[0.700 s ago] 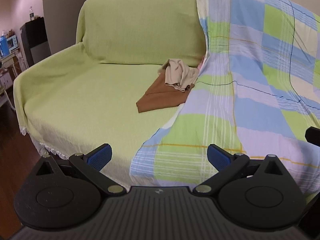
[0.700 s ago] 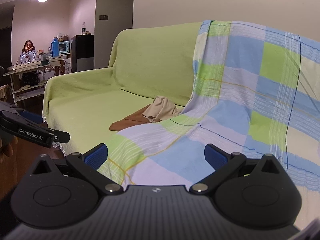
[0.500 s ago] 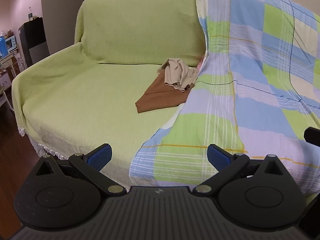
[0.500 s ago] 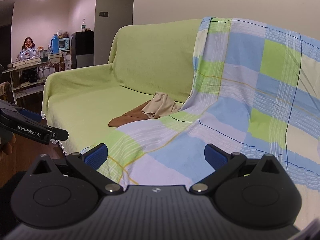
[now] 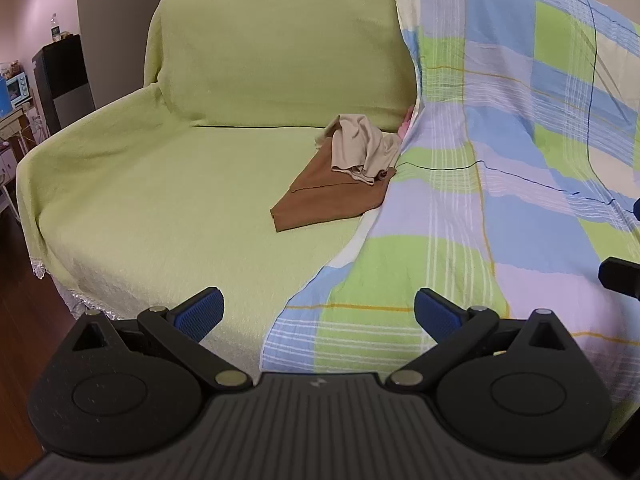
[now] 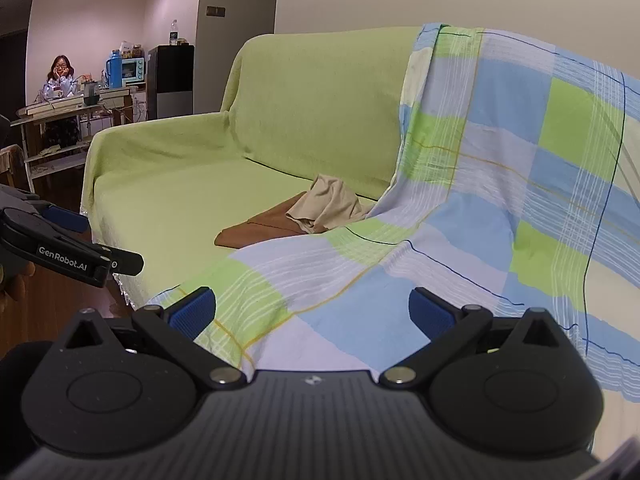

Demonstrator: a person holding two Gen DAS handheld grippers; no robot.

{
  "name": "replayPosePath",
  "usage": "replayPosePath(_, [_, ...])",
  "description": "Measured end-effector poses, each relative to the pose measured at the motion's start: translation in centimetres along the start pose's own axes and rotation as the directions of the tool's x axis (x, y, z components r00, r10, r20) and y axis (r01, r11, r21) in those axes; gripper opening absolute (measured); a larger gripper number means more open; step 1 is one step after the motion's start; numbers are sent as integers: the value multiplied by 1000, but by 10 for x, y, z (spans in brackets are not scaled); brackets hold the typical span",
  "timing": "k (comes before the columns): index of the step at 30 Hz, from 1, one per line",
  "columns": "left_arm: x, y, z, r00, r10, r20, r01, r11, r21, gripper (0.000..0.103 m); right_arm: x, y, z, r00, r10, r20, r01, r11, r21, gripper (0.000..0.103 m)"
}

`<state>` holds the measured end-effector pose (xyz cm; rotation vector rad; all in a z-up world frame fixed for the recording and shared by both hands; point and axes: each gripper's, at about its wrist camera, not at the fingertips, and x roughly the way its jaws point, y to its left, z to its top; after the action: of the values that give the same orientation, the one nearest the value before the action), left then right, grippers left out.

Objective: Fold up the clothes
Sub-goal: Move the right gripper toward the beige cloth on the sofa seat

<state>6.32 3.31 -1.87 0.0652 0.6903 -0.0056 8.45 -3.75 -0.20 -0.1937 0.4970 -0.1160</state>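
Note:
A crumpled beige garment (image 5: 362,148) (image 6: 326,206) lies on a flat brown garment (image 5: 326,200) (image 6: 260,226) on the sofa seat, at the edge of a blue, green and lilac checked sheet (image 5: 500,184) (image 6: 500,184). My left gripper (image 5: 318,314) is open and empty in front of the sofa's front edge, well short of the clothes. My right gripper (image 6: 312,310) is open and empty over the sheet's near part. The left gripper also shows in the right wrist view (image 6: 68,248), low on the left.
The sofa (image 5: 160,184) wears a light green cover; its left seat half is bare. The checked sheet drapes over the right backrest and seat. Dark wooden floor (image 5: 24,320) lies on the left. A person (image 6: 60,74) sits at a cluttered table far behind, beside a black fridge (image 6: 172,80).
Both grippers have moved a little closer to the sofa, so the clothes look slightly nearer. Both stay open and empty. The clothes have not moved.

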Motion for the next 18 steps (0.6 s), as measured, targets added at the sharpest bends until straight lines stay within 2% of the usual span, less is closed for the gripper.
replayPosePath(9, [9,1,3,1000,-1,7,1,1000,6,102,9,4,4,1000,4,-18,-4,1000,-2,102])
replayPosePath(13, [22,12,13,999,-40,37,40,999,-6,102,21,0,17,999,43,-30,-43,999,-8,102])
replayPosePath(18, [57,40,44,995,-11,103,13,1000,-14,102,48,-5,51,996,84,8,-83,990,-115,101])
